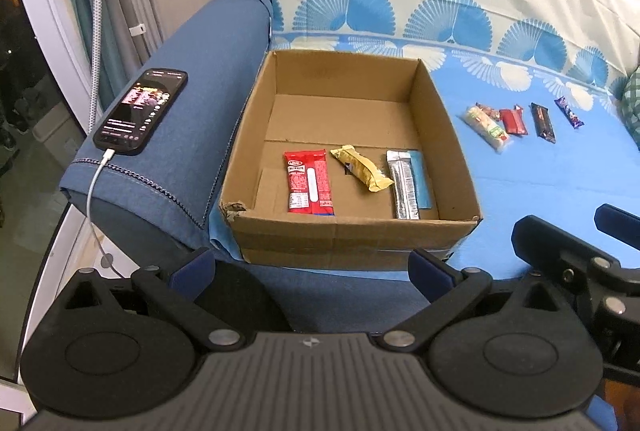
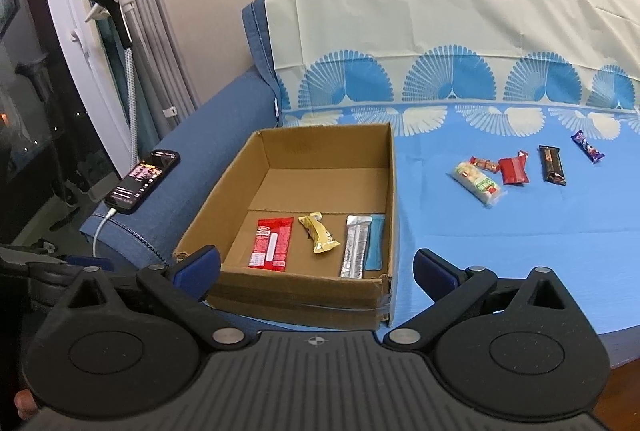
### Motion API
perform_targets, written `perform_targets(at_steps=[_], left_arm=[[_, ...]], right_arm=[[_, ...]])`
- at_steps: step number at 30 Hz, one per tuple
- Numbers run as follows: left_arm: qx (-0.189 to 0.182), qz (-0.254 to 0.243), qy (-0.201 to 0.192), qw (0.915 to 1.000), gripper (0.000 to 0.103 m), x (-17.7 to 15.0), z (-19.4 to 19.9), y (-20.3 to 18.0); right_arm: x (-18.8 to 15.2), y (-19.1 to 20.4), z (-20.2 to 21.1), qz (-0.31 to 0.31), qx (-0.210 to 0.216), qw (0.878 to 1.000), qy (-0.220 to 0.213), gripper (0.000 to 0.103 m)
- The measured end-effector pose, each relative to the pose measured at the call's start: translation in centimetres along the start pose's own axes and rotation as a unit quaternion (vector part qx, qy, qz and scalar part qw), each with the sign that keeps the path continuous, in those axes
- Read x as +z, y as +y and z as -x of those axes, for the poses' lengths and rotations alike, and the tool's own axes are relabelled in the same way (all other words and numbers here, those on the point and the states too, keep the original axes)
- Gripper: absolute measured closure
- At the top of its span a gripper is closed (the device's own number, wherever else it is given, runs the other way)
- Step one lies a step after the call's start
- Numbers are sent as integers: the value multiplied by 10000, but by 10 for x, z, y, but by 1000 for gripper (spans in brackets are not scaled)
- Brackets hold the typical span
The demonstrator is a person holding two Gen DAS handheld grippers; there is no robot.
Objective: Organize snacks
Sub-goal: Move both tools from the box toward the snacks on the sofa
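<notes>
Indoors, blue sofa (image 2: 224,119) under patterned sheet (image 2: 520,231) (phone (image 2: 142,180) on armrest); both claws (image 1: 312,267) (image 2: 316,269) gaping, empty

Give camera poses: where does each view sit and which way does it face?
Left wrist: on the left claw, looking down into the box; shows its own open fingers and part of the right claw.
Right wrist: on the right claw, facing the box and sofa back; shows its open fingers and a fingertip at bottom left.
Shared: box, phone, loose snacks.

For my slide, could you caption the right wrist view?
Open right gripper faces a cardboard box holding four snacks.
</notes>
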State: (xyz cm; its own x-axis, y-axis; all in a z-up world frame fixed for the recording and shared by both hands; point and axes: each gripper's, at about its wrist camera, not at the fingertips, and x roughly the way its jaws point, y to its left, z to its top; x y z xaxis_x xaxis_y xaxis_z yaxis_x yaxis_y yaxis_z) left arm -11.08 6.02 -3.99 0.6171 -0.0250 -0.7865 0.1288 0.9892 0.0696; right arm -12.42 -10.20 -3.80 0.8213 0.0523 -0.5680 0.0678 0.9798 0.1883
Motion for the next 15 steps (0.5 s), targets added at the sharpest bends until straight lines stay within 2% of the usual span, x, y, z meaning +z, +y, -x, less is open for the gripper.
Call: perform_targets(at_steps=[15], left_arm=[[-35, -42, -192, 9998, 0, -7, 19, -2]], right_arm=[[-6, 0, 23, -28, 10, 9997, -241, 1]])
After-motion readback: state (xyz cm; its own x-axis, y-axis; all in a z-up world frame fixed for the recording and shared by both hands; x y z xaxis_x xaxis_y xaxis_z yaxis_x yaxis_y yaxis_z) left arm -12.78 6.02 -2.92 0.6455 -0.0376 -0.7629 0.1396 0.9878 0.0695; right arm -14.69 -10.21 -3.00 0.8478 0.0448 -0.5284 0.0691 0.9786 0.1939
